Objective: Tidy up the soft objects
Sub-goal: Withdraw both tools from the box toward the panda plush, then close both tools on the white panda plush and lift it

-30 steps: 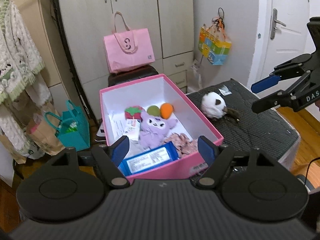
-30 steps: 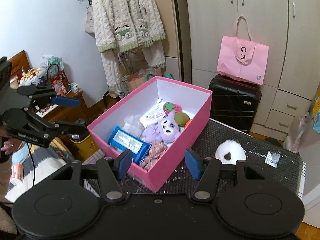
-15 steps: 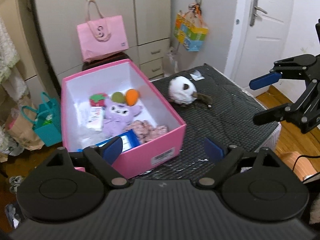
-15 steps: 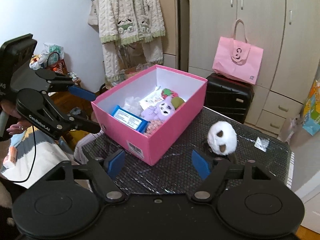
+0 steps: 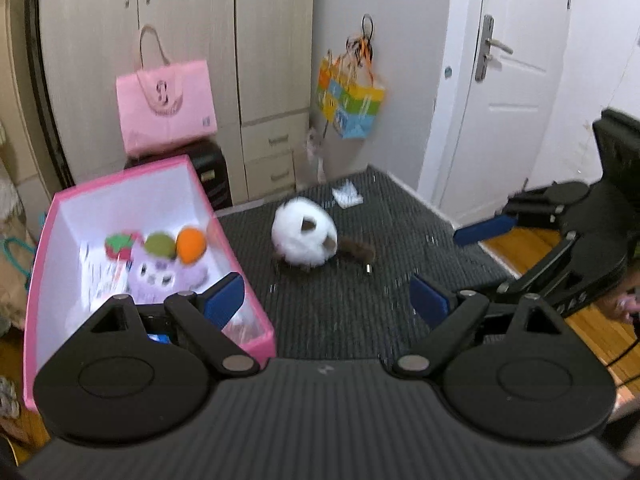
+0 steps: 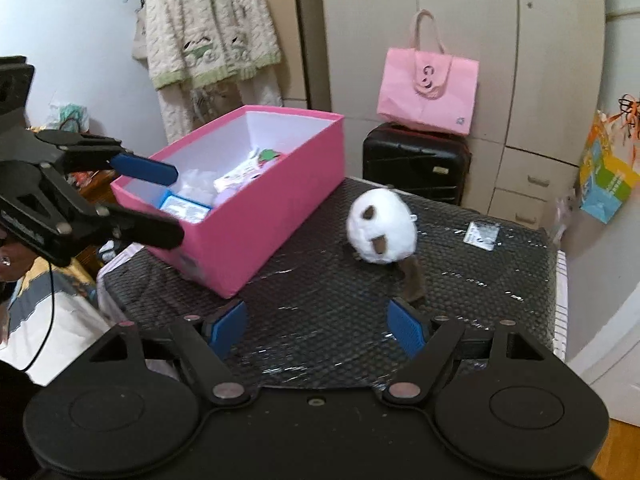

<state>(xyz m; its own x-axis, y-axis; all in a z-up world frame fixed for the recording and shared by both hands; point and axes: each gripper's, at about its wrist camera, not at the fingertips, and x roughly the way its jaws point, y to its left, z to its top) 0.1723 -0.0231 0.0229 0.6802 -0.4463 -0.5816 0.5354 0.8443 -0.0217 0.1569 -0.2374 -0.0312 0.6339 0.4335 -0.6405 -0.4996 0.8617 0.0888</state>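
L grip (image 5: 326, 300) wide, empty | R grip (image 6: 316, 326) wide, empty | white plush (image 6: 380, 232) on mat w/ packet (image 6: 482, 235) | pink box (image 6: 256, 216) beside

Left gripper (image 5: 326, 298) and right gripper (image 6: 316, 326) both hover, jaws spread, empty.

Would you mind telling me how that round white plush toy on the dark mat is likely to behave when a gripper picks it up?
The white plush toy looks fluffy, so it will probably squash between the fingers rather than resist. Its ball shape suggests it may roll on the dark mat if nudged. Its brown tail lies limp and would likely dangle.
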